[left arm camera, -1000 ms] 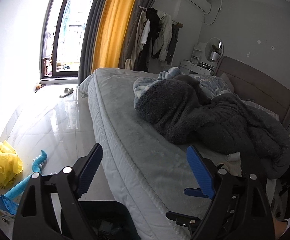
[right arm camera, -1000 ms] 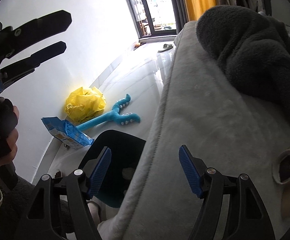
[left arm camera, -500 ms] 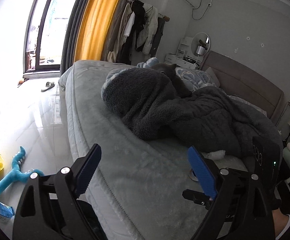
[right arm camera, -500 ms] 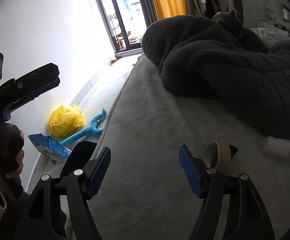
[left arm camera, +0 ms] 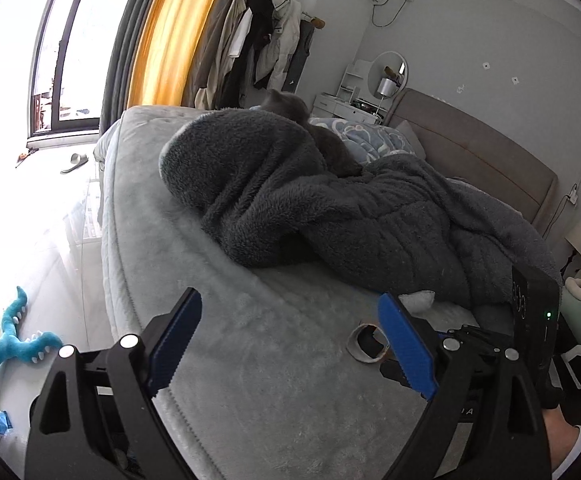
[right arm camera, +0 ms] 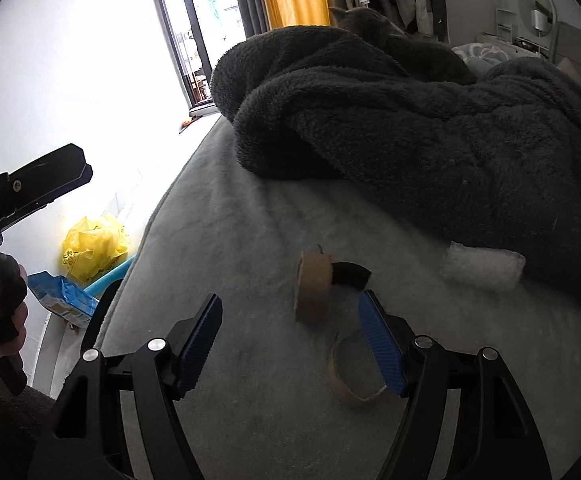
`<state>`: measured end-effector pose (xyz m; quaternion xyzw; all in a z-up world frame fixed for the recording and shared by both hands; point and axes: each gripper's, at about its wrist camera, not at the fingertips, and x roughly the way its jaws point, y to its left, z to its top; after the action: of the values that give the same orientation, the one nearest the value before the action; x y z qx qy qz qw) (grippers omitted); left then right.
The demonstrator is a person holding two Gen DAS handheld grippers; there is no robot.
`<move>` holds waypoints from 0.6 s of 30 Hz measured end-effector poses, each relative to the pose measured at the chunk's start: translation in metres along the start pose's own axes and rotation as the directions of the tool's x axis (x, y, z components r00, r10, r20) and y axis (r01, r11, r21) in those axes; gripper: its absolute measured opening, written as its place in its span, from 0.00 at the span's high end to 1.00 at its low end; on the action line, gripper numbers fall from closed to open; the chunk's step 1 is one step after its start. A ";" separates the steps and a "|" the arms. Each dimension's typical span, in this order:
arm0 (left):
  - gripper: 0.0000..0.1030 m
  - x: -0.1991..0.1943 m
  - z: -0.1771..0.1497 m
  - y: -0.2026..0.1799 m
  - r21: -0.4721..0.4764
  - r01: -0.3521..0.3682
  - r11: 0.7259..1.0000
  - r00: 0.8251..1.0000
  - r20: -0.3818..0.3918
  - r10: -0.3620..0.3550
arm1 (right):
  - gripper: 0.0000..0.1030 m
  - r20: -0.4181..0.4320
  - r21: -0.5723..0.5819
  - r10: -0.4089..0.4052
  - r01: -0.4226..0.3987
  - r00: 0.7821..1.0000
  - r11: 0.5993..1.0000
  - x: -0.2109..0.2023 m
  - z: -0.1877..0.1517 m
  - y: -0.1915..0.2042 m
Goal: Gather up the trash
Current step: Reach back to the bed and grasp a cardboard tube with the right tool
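Hovering low over the bed [right arm camera: 250,360], right gripper [right arm camera: 290,344] gapes wide; cardboard roll [right arm camera: 313,286] at twelve o'clock; left gripper [left arm camera: 290,344] likewise spread.

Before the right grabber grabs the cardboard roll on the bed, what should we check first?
1. Right gripper open: ok.
2. Right gripper empty: ok.
3. Roll free, apart from the blanket: ok.
4. Roll between the fingers: not ok, it lies ahead of the tips.
5. Flat cardboard ring clear of the right finger: not ok, they overlap in view.
6. Cat far from the roll: ok, up on the blanket.
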<state>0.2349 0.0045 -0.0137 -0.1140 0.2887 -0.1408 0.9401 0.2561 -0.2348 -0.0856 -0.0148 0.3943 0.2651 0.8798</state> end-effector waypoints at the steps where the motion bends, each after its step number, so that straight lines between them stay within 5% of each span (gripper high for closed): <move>1: 0.11 0.003 -0.001 -0.002 -0.001 0.001 1.000 1.000 -0.005 -0.001 | 0.30 -0.003 0.003 -0.004 0.004 1.000 1.000 0.000 0.000 -0.003; 13: 0.10 0.033 -0.012 -0.018 -0.041 0.031 0.999 0.998 -0.062 -0.033 | 0.31 -0.066 0.039 -0.026 0.028 0.998 0.999 0.001 -0.019 -0.028; 18: 0.10 0.048 -0.021 -0.029 -0.043 0.042 0.998 0.993 -0.112 -0.047 | 0.53 -0.093 0.067 -0.005 0.011 0.996 0.998 0.009 -0.026 -0.036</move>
<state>0.2555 -0.0413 -0.0467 -0.1313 0.3415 -0.1621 0.9164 0.2603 -0.2680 -0.1161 0.0008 0.4435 0.2471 0.8615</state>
